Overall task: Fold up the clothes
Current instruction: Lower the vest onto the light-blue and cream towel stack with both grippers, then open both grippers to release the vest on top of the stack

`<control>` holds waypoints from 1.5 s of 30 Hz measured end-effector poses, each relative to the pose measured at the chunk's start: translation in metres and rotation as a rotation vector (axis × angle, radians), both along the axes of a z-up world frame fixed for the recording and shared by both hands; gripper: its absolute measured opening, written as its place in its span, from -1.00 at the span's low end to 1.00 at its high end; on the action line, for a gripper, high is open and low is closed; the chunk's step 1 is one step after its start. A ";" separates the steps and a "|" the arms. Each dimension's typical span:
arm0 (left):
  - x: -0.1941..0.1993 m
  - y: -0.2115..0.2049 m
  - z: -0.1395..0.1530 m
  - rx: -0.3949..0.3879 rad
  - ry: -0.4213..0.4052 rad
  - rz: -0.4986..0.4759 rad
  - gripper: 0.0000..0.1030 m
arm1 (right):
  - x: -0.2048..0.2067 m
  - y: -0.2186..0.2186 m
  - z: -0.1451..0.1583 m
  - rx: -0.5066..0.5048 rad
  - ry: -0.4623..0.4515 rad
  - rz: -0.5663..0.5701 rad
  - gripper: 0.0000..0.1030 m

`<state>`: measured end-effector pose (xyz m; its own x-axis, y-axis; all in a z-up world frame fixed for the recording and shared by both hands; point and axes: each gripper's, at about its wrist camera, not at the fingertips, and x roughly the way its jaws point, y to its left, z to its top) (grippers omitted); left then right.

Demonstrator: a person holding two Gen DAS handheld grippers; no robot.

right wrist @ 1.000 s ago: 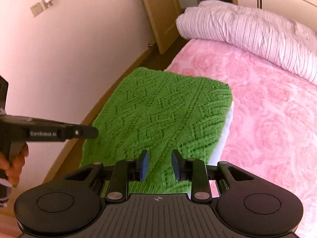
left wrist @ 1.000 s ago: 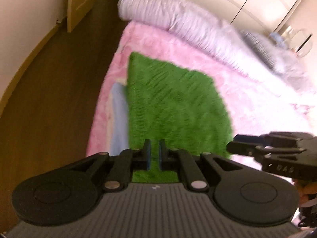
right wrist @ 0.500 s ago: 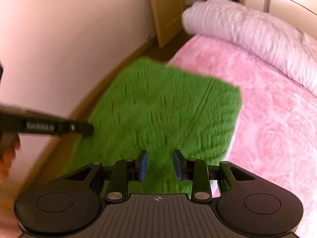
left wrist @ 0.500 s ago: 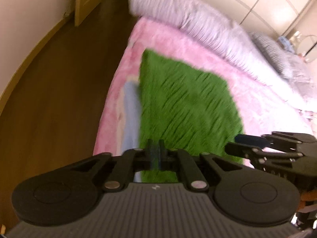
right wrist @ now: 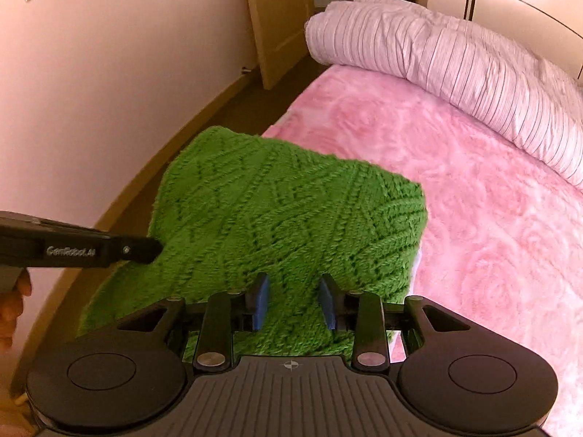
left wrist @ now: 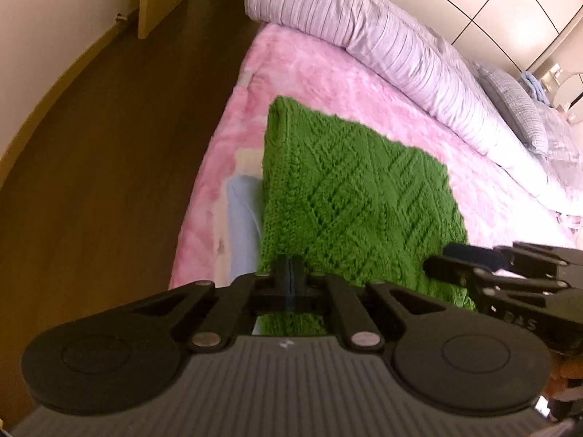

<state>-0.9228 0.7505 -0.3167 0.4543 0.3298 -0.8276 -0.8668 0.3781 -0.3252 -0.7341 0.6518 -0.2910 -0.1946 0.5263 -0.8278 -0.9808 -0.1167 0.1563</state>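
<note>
A green knitted sweater [left wrist: 349, 196] lies folded on the pink bed cover [left wrist: 328, 83] near the bed's edge. It also shows in the right wrist view [right wrist: 284, 218], with its near part raised off the bed. My left gripper [left wrist: 290, 273] is shut on the sweater's near left edge. My right gripper [right wrist: 293, 302] is open, with its blue pads on either side of the sweater's near edge. The right gripper shows at the right of the left wrist view [left wrist: 466, 258], and the left gripper at the left of the right wrist view [right wrist: 145, 249].
A light blue garment [left wrist: 242, 225] lies under the sweater at the bed's edge. A rolled striped duvet [right wrist: 455, 47] lies along the far side of the bed. Dark wooden floor [left wrist: 102, 153], a wall [right wrist: 109, 83] and a wooden door [right wrist: 277, 18] are to the left.
My left gripper has closed on the sweater's near edge. The sweater's near part has lifted off the bed. My right gripper has stayed open.
</note>
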 end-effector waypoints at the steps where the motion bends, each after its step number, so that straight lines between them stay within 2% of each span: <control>1: 0.000 -0.003 0.006 0.011 0.001 0.001 -0.96 | 0.004 -0.005 0.004 -0.005 0.033 -0.009 -0.35; 3: 0.000 -0.012 0.023 0.033 -0.024 0.001 -0.96 | 0.010 -0.016 0.013 -0.011 0.087 -0.022 -0.35; 7: 0.008 -0.031 0.043 0.047 -0.078 -0.049 -0.95 | 0.007 -0.042 0.018 -0.033 0.092 -0.018 -0.35; 10: 0.019 -0.045 0.031 0.024 -0.038 -0.096 -0.92 | 0.001 -0.053 0.011 -0.074 0.090 -0.016 -0.35; 12: 0.024 -0.047 0.014 0.006 -0.002 -0.094 -0.87 | -0.003 -0.056 0.001 -0.090 0.077 -0.018 -0.35; 14: 0.023 -0.046 0.010 -0.002 0.002 -0.077 -0.86 | -0.007 -0.059 -0.008 -0.107 0.065 -0.020 -0.35; 22: 0.028 -0.055 0.023 0.013 0.072 -0.089 -0.86 | -0.004 -0.047 -0.010 -0.154 0.088 -0.069 -0.35; 28: 0.023 -0.060 0.028 0.006 0.074 -0.081 -0.86 | -0.004 -0.050 -0.006 -0.153 0.095 -0.102 -0.35; 33: 0.009 -0.072 0.036 0.003 0.053 -0.069 -0.87 | -0.004 -0.062 0.004 -0.114 0.104 -0.124 -0.35; 37: -0.005 -0.089 0.032 -0.006 0.061 -0.071 -0.87 | -0.005 -0.079 0.008 -0.097 0.119 -0.095 -0.35; 41: -0.012 -0.099 0.012 -0.032 0.070 -0.044 -0.85 | -0.011 -0.090 -0.009 -0.125 0.107 -0.059 -0.35; 45: -0.010 -0.104 0.001 -0.007 0.107 -0.047 -0.81 | -0.020 -0.089 -0.022 -0.127 0.073 -0.009 -0.35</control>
<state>-0.9323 0.6462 -0.3161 0.3779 0.3042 -0.8745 -0.8782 0.4169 -0.2344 -0.7538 0.5626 -0.3129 -0.2523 0.4205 -0.8715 -0.9672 -0.0830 0.2399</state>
